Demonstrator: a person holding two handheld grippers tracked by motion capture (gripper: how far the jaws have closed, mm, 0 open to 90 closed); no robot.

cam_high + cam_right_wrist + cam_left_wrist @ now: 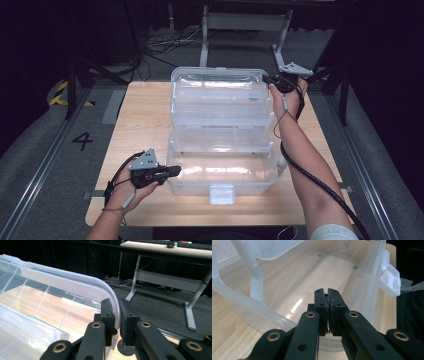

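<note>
A clear plastic tiered storage box [220, 175] stands opened out on the wooden table [145, 120], its lid [220, 85] folded back at the far end. My left gripper [176, 170] sits at the bottom tray's left wall. In the left gripper view its jaws [328, 293] are pressed together above the tray's rim [249, 307], with nothing visible between the tips. My right gripper [267, 79] is at the lid's far right corner. In the right gripper view it [117, 305] is shut on the lid's curved rim [75, 277].
A white latch [222, 194] juts from the box's near side, close to the table's front edge. A small white bottle [281, 164] stands by the box's right side. Behind the table are a grey desk frame [245, 22] and floor cables.
</note>
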